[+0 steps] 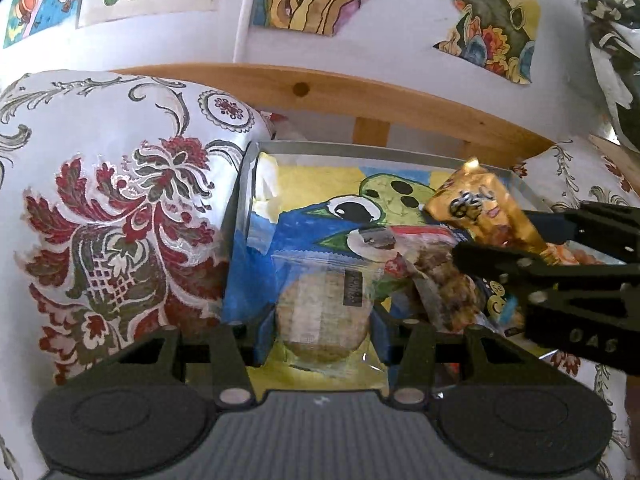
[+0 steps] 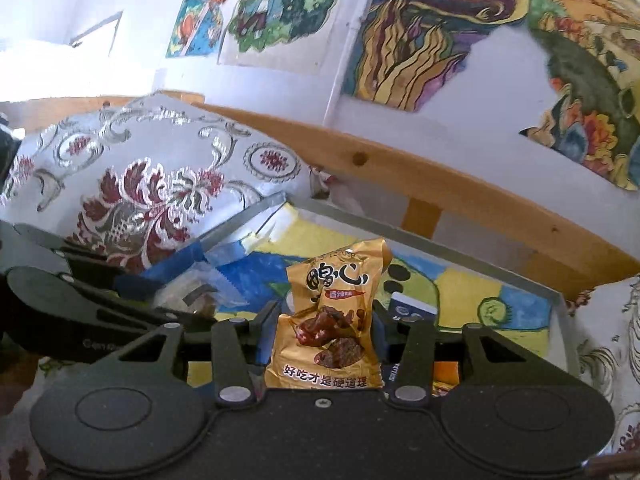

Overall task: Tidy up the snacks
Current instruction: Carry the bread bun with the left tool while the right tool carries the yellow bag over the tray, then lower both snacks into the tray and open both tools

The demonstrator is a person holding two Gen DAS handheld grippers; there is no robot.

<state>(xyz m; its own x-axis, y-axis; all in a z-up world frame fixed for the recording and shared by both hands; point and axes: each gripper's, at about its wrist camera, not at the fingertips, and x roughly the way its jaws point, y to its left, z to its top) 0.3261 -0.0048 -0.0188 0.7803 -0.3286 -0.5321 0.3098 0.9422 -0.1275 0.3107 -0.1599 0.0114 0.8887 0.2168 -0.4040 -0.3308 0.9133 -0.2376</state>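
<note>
Grippers: two are seen, both black, one in each hand.
Left gripper [image 1: 324, 328]: its two fingers are pressed on a round cookie in a clear wrapper [image 1: 324, 316], and the cookie is held low inside the tray.
Right gripper [image 2: 324, 332]: its two fingers are pressed on a gold snack bag [image 2: 328, 316], which is held upright above the tray floor.
Tray: one shallow grey tray [image 1: 360, 149] is seen, with a bright frog drawing on its floor.
Snacks in the tray: besides the two held packs, a clear pack of brown pieces [image 1: 440, 280] is seen lying to the right of the cookie. A dark blue pack [image 2: 412, 308] lies just behind the gold bag. More packs lie under the right gripper, but they cannot be counted.
Cushions: one flower-patterned cushion [image 1: 112, 208] is pressed against the tray's left side. A second is seen at its right side [image 1: 580, 176].
Wall drawings: several coloured drawings [image 2: 432, 36] are stuck on the white wall behind.
Wooden rail: one rail [image 1: 360, 96] is seen behind the tray.
</note>
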